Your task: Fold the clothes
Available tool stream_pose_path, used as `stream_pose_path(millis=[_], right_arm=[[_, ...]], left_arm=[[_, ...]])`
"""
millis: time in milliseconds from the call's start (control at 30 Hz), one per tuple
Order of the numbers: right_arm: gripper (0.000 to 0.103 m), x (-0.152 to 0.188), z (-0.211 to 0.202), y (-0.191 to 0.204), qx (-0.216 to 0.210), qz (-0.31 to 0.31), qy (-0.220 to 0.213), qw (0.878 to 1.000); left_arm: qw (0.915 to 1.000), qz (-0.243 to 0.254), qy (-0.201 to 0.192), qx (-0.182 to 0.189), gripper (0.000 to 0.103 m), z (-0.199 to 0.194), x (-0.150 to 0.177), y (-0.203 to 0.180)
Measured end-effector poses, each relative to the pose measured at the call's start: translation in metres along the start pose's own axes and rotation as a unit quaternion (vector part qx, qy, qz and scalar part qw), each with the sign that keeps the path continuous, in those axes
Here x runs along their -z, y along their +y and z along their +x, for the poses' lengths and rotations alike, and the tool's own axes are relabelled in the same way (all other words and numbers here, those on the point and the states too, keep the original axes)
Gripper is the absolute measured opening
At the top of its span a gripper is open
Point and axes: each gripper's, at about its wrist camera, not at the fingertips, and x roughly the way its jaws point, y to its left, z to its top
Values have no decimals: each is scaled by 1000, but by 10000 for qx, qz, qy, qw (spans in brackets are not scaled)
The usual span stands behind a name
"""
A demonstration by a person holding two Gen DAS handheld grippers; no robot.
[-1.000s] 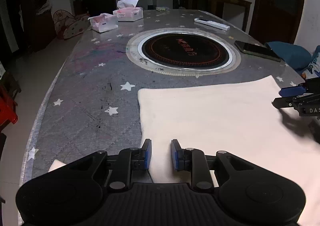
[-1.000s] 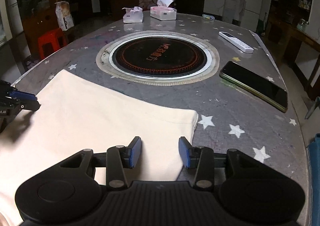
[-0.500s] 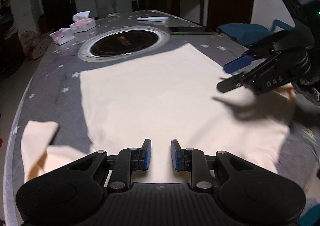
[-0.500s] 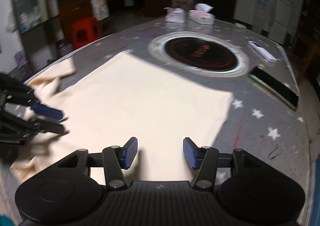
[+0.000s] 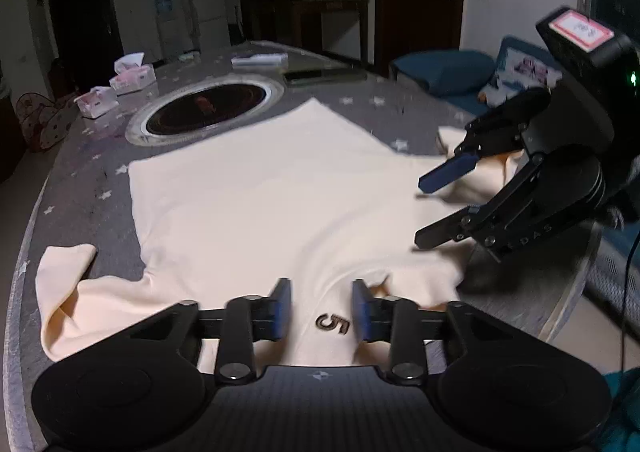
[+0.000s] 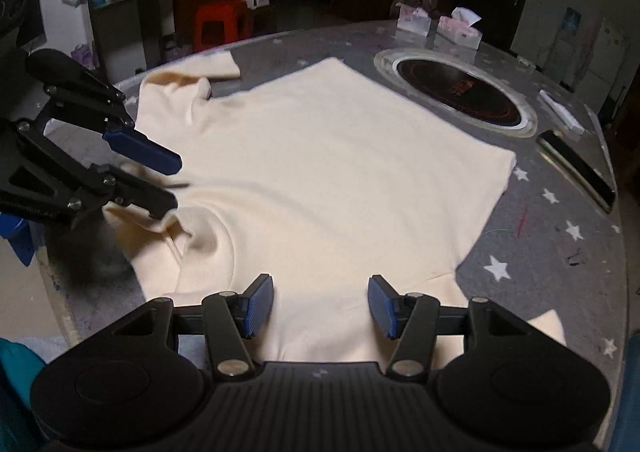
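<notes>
Cream t-shirt (image 5: 280,188) lies flat by the hotplate (image 5: 208,106). Left gripper (image 5: 321,310) and right gripper (image 6: 320,306) both hover spread over its near edge, gripping nothing.

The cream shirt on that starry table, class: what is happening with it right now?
A person holds two tongs over a cream T-shirt spread flat on the grey star-patterned table. The left tongs sit open at the collar end, by a label reading 5. The right tongs hover open near the shirt's right shoulder. Neither grips cloth, and no fold has been made yet. Both sleeves lie out to the sides.
</notes>
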Motion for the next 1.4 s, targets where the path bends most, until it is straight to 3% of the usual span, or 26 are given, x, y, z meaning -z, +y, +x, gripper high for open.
stream_pose_path(millis=[167, 200, 267, 400, 567, 733, 933, 1000, 1200, 1300, 1400], right_arm=[[54, -5, -10, 3, -289, 100, -211, 9993], [54, -5, -9, 6, -338, 80, -201, 9992], [54, -5, -5, 11, -415, 40, -176, 9990], [54, -2, 2, 18, -472, 22, -120, 9988], [54, -1, -2, 15, -411, 41, -141, 9990], [54, -5, -9, -4, -201, 355, -326, 9986], [54, -9, -10, -28, 37, 766, -480, 9959], [54, -8, -8, -35, 15, 914, -456, 9948], [54, -5, -15, -55, 281, 1146, -511, 9917], [54, 2, -23, -68, 606, 1261, -521, 9888], [54, 16, -30, -81, 948, 1443, -433, 9840]], left_arm=[[9996, 229, 153, 25, 39, 7, 3, -9], [9994, 241, 262, 5, 34, 11, 4, -10], [9989, 202, 414, 40, 14, 18, 7, -10], [9992, 238, 314, 89, 2, 12, 8, -11], [9980, 538, 87, 323, 2, -6, 8, -18], [9983, 440, -70, 380, 5, -12, 2, -15], [9994, 50, -150, 314, 22, -10, -5, -3], [9994, -73, -141, 320, 33, -8, -7, 0], [9981, 88, -297, 540, 33, -13, -10, -7], [9985, 158, -332, 405, 33, -11, -12, -9], [9994, -71, -278, 203, 33, -2, -17, 1]])
